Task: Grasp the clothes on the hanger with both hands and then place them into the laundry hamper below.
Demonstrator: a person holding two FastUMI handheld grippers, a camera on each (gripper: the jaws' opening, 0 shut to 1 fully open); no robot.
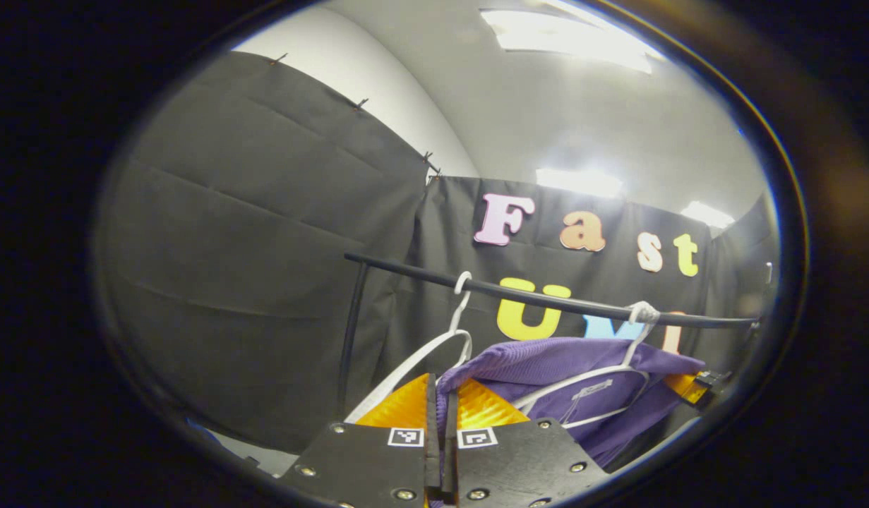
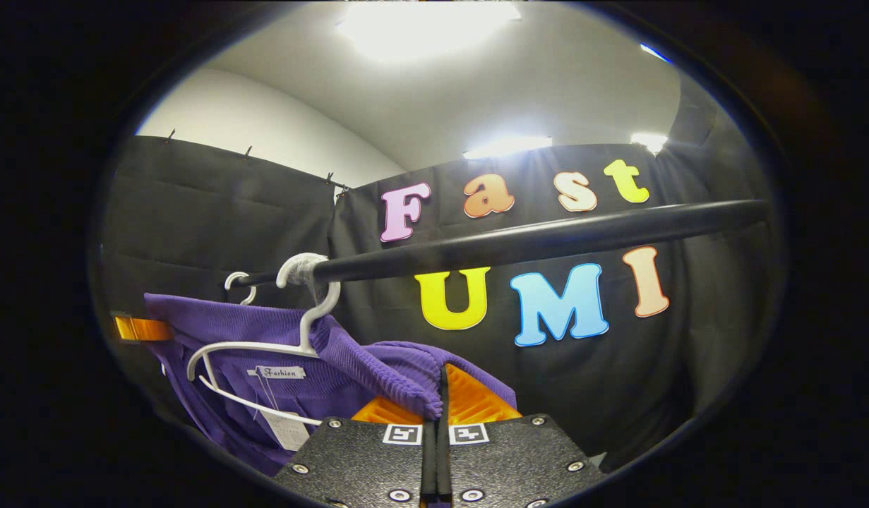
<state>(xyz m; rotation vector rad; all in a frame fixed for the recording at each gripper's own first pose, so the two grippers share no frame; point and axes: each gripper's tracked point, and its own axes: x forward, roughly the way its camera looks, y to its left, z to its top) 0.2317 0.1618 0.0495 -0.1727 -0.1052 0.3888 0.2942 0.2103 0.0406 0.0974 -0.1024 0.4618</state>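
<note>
A purple knit garment (image 1: 568,363) hangs on a white hanger (image 1: 603,374) hooked over a black rail (image 1: 547,300). In the left gripper view my left gripper (image 1: 441,395) is shut on one shoulder edge of it, with purple cloth pinched between the fingers. The right gripper (image 1: 695,384) shows at the garment's far end. In the right gripper view my right gripper (image 2: 441,388) is shut on the other shoulder of the garment (image 2: 279,339), just below the rail (image 2: 547,240). The hanger (image 2: 265,348) still sits inside the neck. The left gripper (image 2: 141,328) shows at the far side.
A second, bare white hanger (image 1: 457,328) hangs on the rail close above my left gripper. The rail's black upright post (image 1: 349,339) stands to the left of it. Black cloth walls close the booth behind and to the sides.
</note>
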